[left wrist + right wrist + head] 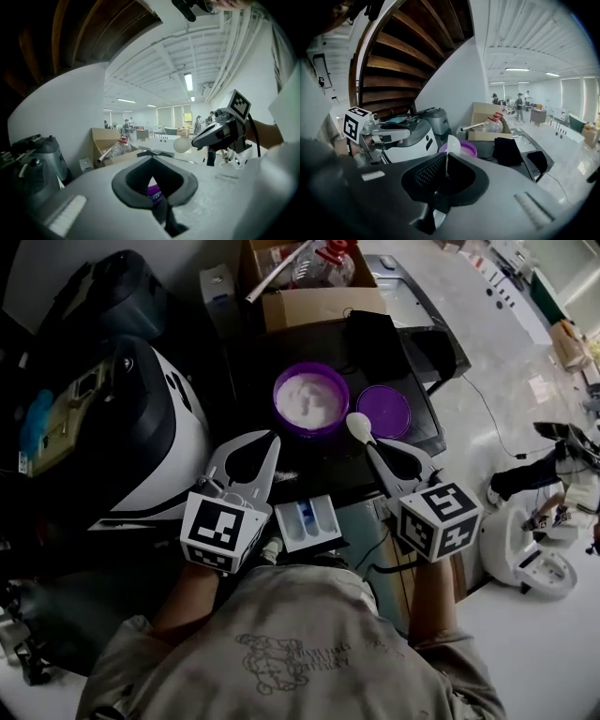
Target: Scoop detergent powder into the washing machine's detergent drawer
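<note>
Left of the purple powder tub [311, 399], nearer the person, the left gripper [253, 451] is held with fingers closed together on nothing. The detergent drawer [307, 521] is seen below the tub, between the grippers. Just right of the tub, a white spoon [360, 426] is clamped in the right gripper [380, 448], beside the purple lid [383, 412].

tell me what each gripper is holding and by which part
The right gripper clamps the white spoon by its handle, bowl end free. The left gripper is shut on nothing.
</note>
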The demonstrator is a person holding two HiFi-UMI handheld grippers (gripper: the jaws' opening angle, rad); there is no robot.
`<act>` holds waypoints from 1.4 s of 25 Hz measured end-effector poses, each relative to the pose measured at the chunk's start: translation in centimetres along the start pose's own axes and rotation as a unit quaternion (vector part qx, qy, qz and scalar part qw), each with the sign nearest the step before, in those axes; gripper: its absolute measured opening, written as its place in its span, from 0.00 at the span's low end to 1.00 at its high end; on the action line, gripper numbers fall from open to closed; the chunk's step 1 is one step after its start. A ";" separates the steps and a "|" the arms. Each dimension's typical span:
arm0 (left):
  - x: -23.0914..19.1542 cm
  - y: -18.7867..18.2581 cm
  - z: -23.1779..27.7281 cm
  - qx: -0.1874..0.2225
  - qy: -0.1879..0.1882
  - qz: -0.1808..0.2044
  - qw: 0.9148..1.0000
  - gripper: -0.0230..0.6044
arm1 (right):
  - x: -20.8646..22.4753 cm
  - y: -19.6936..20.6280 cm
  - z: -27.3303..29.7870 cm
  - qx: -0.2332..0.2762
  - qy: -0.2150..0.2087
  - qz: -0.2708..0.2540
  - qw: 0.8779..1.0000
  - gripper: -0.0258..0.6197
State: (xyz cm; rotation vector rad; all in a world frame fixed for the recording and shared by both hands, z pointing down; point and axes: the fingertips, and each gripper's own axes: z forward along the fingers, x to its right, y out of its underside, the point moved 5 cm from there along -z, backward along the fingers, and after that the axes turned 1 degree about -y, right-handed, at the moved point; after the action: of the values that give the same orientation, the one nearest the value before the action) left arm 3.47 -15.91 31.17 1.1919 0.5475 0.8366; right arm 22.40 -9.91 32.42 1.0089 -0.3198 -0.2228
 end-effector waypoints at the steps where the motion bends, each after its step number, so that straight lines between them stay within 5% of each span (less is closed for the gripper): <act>1: 0.1 0.0 0.2 -0.004 -0.013 0.000 1.000 0.04 | 0.6 -0.1 0.3 -0.004 -0.010 -0.005 1.000 0.10; 12: 2.0 0.5 0.7 -0.021 -0.101 -0.027 0.994 0.04 | 4.1 -0.2 2.9 -0.034 -0.086 -0.048 0.995 0.10; 22: 1.4 1.6 -0.4 -0.024 -0.140 -0.040 0.989 0.04 | 4.0 -0.7 5.7 -0.081 -0.132 -0.085 0.984 0.10; 35: -0.4 3.2 -0.7 -0.033 -0.126 -0.038 0.991 0.04 | 6.0 -2.0 11.5 -0.171 -0.068 -0.156 0.970 0.10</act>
State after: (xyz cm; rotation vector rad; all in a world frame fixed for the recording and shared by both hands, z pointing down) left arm 1.78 -15.38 33.98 1.1875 0.3542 0.6231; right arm 23.75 -22.05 37.29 0.6985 -0.2349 -0.6142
